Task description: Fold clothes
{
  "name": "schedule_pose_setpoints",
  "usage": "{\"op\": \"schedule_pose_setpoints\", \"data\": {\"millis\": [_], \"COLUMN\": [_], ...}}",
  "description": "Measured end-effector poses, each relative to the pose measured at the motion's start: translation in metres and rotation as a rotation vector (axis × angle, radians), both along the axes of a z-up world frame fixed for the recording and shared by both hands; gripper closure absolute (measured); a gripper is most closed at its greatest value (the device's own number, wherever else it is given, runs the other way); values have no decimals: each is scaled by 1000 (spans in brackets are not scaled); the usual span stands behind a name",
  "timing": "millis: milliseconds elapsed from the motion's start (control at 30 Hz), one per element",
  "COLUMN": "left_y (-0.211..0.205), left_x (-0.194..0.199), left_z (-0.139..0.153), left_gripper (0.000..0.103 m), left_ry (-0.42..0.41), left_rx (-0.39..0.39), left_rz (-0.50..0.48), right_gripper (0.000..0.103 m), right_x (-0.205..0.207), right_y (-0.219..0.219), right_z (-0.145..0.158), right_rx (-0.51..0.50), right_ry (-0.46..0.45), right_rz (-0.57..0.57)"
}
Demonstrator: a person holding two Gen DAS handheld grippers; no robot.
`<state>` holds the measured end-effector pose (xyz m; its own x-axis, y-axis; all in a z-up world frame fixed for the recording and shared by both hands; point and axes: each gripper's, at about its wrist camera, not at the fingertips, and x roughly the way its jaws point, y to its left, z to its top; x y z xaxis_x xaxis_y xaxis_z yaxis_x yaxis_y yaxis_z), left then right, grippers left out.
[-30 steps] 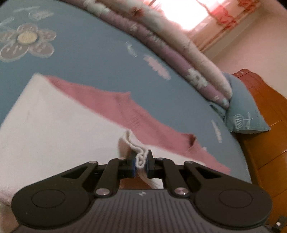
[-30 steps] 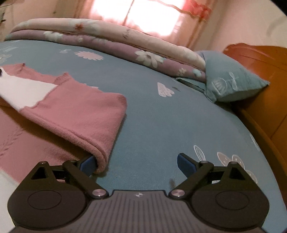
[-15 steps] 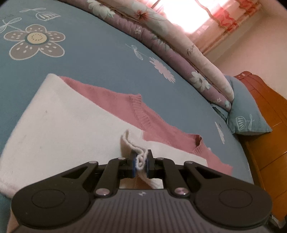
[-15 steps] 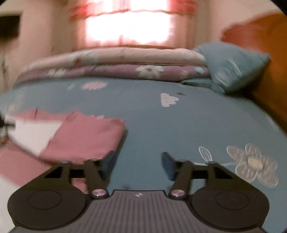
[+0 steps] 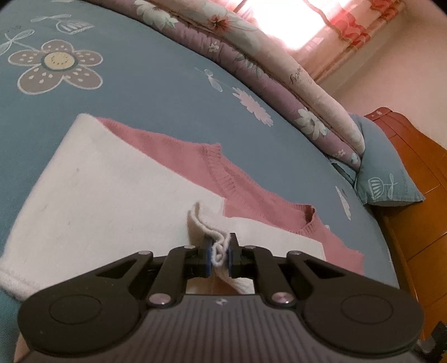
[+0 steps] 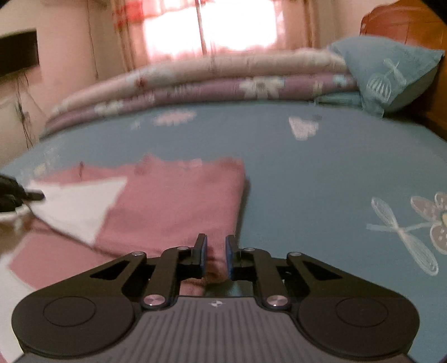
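Observation:
A pink and white knit sweater (image 5: 117, 178) lies partly folded on the blue bed sheet (image 5: 156, 92). My left gripper (image 5: 219, 255) is shut on a bunched white edge of the sweater, held just above the white panel. In the right wrist view the sweater (image 6: 173, 206) shows a pink folded layer with a white triangle at its left. My right gripper (image 6: 214, 255) has narrowed around the near pink folded edge, with a small gap still showing between the jaws. The left gripper (image 6: 16, 196) appears at the far left edge there.
A rolled floral quilt (image 5: 279, 83) lies along the far side of the bed, also in the right wrist view (image 6: 195, 81). A blue pillow (image 6: 391, 75) leans on the wooden headboard (image 5: 413, 167) at the right. A bright curtained window (image 6: 206, 25) is behind.
My right gripper swung right and up, then its wide-open jaws closed in around the pink folded edge. My left gripper kept its hold on the white edge and shifted little.

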<state>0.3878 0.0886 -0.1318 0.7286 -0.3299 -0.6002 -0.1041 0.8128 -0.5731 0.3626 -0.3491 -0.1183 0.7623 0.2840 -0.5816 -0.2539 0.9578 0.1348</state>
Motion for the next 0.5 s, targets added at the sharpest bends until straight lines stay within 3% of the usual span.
{"op": "schedule_pose_setpoints", "data": {"millis": [167,267,333,433,500], "left_y": [4,9,12,7,-12], "left_x": [-2,-7,-13,-19,-13], "left_z": [-2,2,15,44,62], "left_gripper": [92,90,86,82,69], "left_ry": [8,26,17,-43,-84], "left_rx": [-13,-18,21,64,74], "left_rz": [7,32,61,51,-4], "right_gripper": [80,78,78,77,77], "right_x": [-9,-5,-5,-5,-7], "right_y": [0,13,16,9,3], "right_z": [9,-5,-5,0,3], "right_rx": [48,-39,-51,10,61], "right_ry": [-38,-1,-14,0,-6], "right_rz": [27,23,20,1,-3]}}
